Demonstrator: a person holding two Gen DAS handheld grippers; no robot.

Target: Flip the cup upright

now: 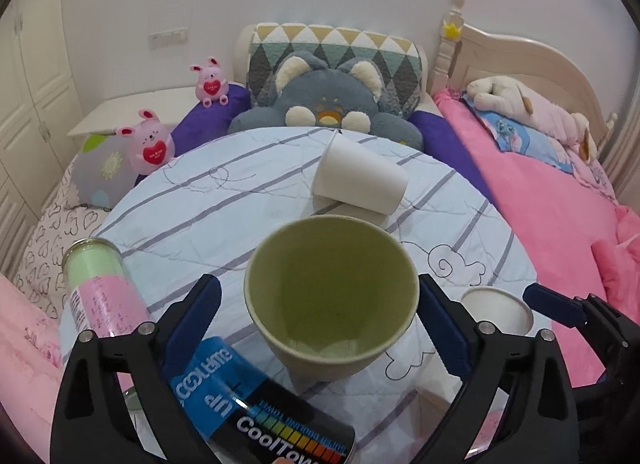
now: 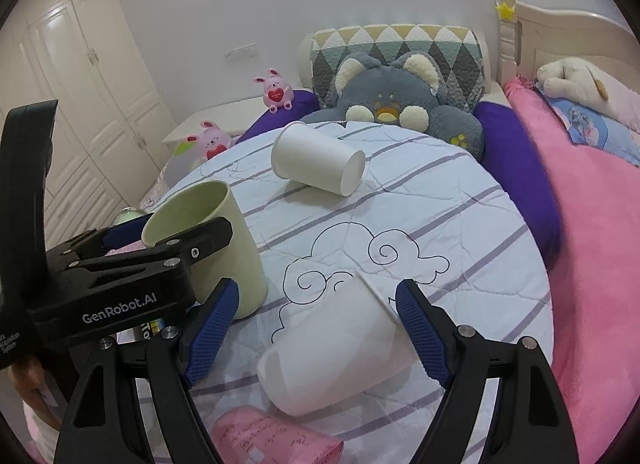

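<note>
A pale green cup (image 1: 330, 296) stands upright on the round cloth-covered table (image 1: 192, 220). My left gripper (image 1: 320, 300) is open, one finger on each side of the cup, not touching it; it also shows in the right wrist view (image 2: 168, 230) beside the green cup (image 2: 212, 248). A white paper cup (image 2: 332, 348) lies on its side between the open fingers of my right gripper (image 2: 316, 304). A second white paper cup (image 2: 318, 164) lies on its side farther back (image 1: 360, 178).
A blue-black CoolTowel can (image 1: 260, 404) lies below the left gripper. A green and pink bottle (image 1: 100, 288) lies at the left table edge. A pink packet (image 2: 276, 440) lies near the front. Plush toys (image 1: 328, 104) and a pink bed (image 1: 552, 200) lie behind and to the right.
</note>
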